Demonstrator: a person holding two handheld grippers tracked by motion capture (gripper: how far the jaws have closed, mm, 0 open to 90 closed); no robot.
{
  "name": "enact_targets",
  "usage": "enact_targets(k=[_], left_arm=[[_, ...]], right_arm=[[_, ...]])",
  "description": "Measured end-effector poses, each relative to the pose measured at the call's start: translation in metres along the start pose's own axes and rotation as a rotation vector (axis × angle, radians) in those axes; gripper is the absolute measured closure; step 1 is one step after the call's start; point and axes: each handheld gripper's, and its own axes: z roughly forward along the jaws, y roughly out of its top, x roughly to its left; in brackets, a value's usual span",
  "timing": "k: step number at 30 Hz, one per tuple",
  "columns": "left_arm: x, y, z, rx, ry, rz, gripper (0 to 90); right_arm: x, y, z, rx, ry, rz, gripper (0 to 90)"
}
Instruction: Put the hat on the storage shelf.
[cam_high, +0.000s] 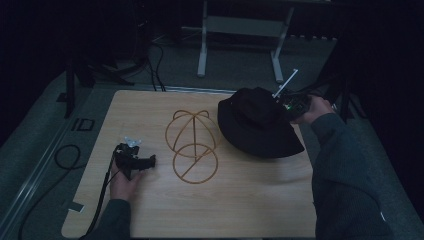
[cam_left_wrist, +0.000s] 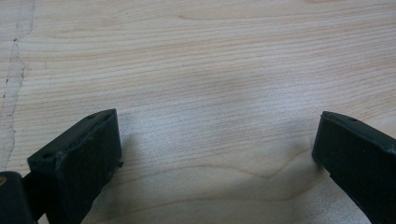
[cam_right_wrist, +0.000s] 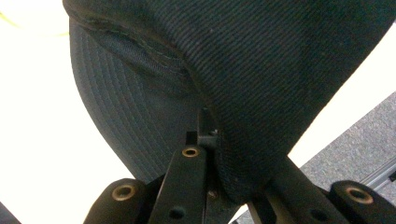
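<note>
A black brimmed hat (cam_high: 260, 125) lies on the right side of the wooden table (cam_high: 150, 210). My right gripper (cam_high: 290, 106) is at the hat's far right edge, shut on its fabric; in the right gripper view the hat (cam_right_wrist: 243, 60) is pinched between the closed jaws of the right gripper (cam_right_wrist: 208, 140). A wooden wire-frame hat stand (cam_high: 192, 145) lies tipped over at the table's middle. My left gripper (cam_high: 150, 161) rests on the table left of the stand, its jaws wide apart over bare wood, left gripper (cam_left_wrist: 215, 144) holding nothing.
A black cable (cam_high: 65, 157) loops off the table's left edge. A white metal frame (cam_high: 240, 40) stands on the floor beyond the table. The person's right sleeve (cam_high: 340, 185) covers the near right corner.
</note>
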Motion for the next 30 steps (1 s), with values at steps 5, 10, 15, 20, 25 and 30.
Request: enact_targets(k=[5,10,15,20,25,30], left_arm=[[0.000,0.000,0.000,0.001,-0.001,0.001,1.5],[0.000,0.000,0.000,0.000,-0.001,-0.001,1.5],[0.000,0.000,0.000,-0.002,-0.001,-0.002,1.5],[0.000,0.000,0.000,0.000,-0.001,-0.001,1.5],[0.000,0.000,0.000,0.000,-0.001,-0.001,1.5],[0.000,0.000,0.000,0.000,-0.001,-0.001,1.5]], right_arm=[[0.002,0.005,0.002,-0.014,-0.013,0.029,87.5],[0.005,0.009,0.001,-0.042,-0.023,0.062,87.5],[0.008,0.011,0.000,-0.077,-0.028,0.085,87.5],[0.009,0.012,-0.001,-0.094,-0.024,0.088,87.5],[0.009,0.012,-0.003,-0.105,-0.016,0.096,87.6],[0.009,0.010,-0.006,-0.132,-0.009,0.115,87.5]])
